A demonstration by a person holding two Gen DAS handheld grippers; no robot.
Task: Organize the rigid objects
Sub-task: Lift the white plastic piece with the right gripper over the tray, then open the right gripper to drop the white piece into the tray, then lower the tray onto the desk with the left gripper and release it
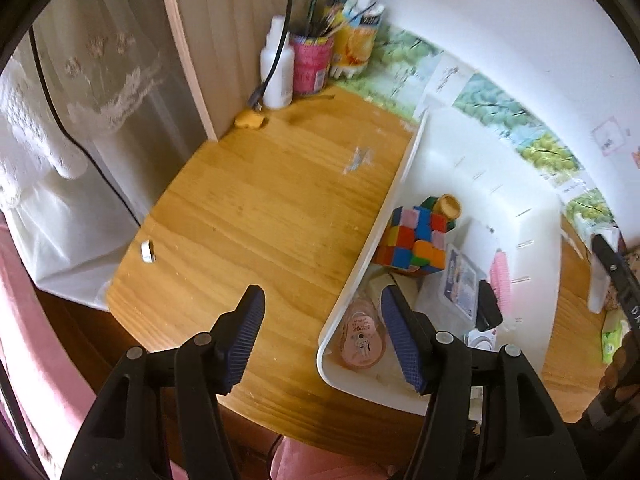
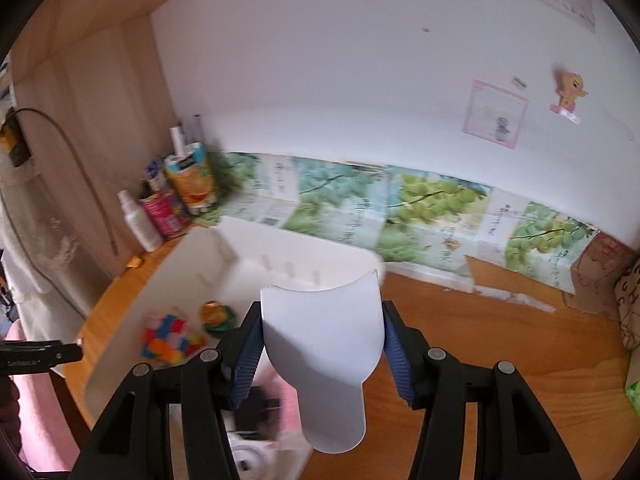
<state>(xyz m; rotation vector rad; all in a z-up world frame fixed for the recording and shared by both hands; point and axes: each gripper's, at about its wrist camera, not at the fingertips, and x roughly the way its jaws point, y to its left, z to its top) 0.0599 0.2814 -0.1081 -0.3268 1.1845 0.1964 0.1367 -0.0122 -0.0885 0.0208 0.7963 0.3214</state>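
Wooden desk [image 1: 256, 208] is carrying a white bin [image 1: 516, 200] beside the wall. Left wrist view: left gripper [image 1: 320, 312] is hovering open and empty, straddling the bin's near rim; puzzle cube [image 1: 412, 240] is lying inside. Right wrist view: right gripper [image 2: 320, 344] is clamping a white scoop-shaped piece [image 2: 320, 344] just above the bin's right end. Judged step: carrying it in; next, lowering and releasing inside.

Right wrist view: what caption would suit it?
Right claw holding a white scoop above a white bin of toys.
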